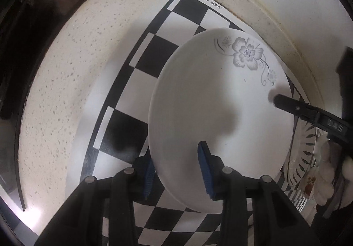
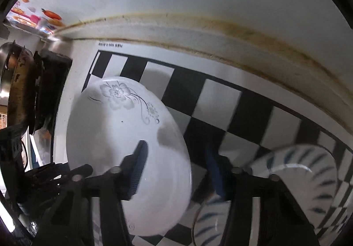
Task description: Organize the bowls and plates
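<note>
A white plate with a grey flower print (image 1: pixel 220 118) is held tilted above the black-and-white checkered mat (image 1: pixel 145 56). My left gripper (image 1: pixel 176 171) straddles its near rim, one blue pad on top and one beneath. In the right wrist view the same plate (image 2: pixel 114 135) sits left of centre. My right gripper (image 2: pixel 176 168) has its jaws wide apart around the plate's right edge, left finger (image 2: pixel 139 166) over the plate face. Its black finger (image 1: pixel 295 109) also shows on the plate in the left wrist view. A bowl with blue leaf strokes (image 2: pixel 308 179) stands at the lower right.
A speckled cream countertop (image 1: pixel 55 96) surrounds the mat, with a raised stained back ledge (image 2: pixel 220 32) against the wall. A dark stove and pans (image 2: pixel 33 91) stand at the left. More patterned dishes (image 1: pixel 304 157) sit at the right.
</note>
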The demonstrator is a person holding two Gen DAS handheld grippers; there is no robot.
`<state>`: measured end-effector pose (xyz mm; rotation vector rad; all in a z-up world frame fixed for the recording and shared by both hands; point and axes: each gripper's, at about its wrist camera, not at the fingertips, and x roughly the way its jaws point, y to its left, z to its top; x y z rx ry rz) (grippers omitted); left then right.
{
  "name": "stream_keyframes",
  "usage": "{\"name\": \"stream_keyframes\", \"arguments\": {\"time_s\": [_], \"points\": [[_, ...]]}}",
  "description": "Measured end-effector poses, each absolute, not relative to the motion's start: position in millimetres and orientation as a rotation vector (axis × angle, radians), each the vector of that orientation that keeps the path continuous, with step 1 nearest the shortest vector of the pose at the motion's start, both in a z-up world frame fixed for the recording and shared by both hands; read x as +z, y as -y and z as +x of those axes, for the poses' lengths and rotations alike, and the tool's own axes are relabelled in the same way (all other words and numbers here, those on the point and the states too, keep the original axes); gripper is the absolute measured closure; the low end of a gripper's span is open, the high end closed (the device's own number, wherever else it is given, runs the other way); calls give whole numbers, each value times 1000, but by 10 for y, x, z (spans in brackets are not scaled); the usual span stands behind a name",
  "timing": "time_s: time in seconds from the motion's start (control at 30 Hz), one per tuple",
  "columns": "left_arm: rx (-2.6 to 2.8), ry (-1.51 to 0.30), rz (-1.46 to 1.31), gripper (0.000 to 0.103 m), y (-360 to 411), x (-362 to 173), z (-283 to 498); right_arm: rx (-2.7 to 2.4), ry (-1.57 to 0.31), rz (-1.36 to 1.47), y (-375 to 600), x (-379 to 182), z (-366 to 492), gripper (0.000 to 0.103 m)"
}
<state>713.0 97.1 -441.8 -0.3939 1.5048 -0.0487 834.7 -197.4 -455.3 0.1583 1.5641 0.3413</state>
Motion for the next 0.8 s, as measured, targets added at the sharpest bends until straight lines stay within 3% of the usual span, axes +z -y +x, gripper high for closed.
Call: {"name": "stream_keyframes", "arguments": {"time_s": [0.03,0.2,0.47,0.8], "points": [[-53,-1500,-389,70,-959,-4418,7135,362,-1553,162,1953,-4540,8384,63],[-39,-1480,-390,70,-951,-4416,7205,355,-1571,112,1921,-4565,8355,75],[6,-1462,-376,70,-1148,-4364,7245,419,-1587,164,1944,-4591,8094,83],[-12,-1428,-345,70,-1141,-4087,7082,419,-1541,231,2062,-4336,7793,85]]}}
